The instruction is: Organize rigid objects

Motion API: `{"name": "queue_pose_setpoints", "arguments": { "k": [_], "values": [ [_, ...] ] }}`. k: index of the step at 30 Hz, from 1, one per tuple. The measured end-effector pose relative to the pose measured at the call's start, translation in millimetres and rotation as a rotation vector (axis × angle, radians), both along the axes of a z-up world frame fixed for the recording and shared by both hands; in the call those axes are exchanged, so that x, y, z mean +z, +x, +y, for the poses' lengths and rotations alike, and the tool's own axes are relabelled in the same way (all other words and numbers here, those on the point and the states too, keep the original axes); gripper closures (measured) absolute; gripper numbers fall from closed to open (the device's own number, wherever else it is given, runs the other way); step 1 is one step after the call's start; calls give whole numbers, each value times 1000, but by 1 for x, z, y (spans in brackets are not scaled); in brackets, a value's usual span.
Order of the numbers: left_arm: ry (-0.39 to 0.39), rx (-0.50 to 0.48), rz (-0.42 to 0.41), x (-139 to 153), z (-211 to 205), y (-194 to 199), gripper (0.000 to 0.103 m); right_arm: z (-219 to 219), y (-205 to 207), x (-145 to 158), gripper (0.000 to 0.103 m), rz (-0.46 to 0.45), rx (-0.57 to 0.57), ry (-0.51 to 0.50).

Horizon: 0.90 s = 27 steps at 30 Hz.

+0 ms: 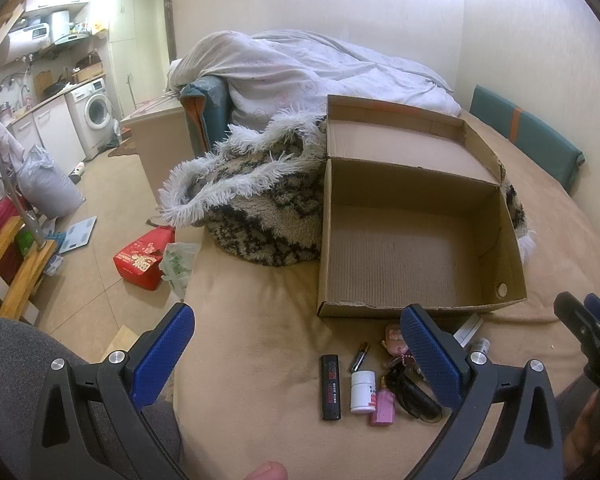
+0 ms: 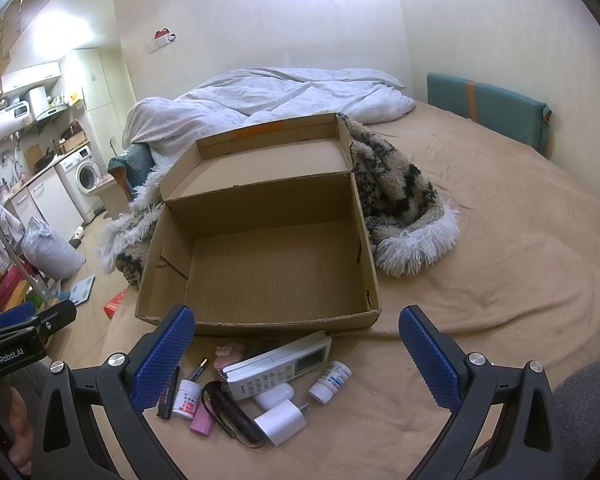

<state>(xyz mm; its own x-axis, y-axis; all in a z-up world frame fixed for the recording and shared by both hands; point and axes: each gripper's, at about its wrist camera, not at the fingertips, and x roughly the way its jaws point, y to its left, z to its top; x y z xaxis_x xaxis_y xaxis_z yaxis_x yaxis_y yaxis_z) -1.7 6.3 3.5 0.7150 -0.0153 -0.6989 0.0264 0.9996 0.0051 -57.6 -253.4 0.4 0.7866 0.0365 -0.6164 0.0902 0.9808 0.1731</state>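
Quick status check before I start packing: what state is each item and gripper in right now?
Cardboard box: open, nothing inside.
Remote control: lying flat, outside the box.
White charger: on the bed, prongs facing the box.
White pill bottle: capped, lying down.
Blue-label bottle: capped, lying down.
Battery: loose on the bed.
Left gripper: open, holding nothing.
Right gripper: open, holding nothing.
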Motion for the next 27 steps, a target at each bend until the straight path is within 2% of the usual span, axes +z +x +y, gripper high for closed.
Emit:
{"name": "queue_pose_setpoints", "arguments": {
  "k": [27],
  "values": [
    [-7, 8, 7, -1, 3, -1, 0, 0, 0, 1, 0, -1, 0, 0]
  ]
}}
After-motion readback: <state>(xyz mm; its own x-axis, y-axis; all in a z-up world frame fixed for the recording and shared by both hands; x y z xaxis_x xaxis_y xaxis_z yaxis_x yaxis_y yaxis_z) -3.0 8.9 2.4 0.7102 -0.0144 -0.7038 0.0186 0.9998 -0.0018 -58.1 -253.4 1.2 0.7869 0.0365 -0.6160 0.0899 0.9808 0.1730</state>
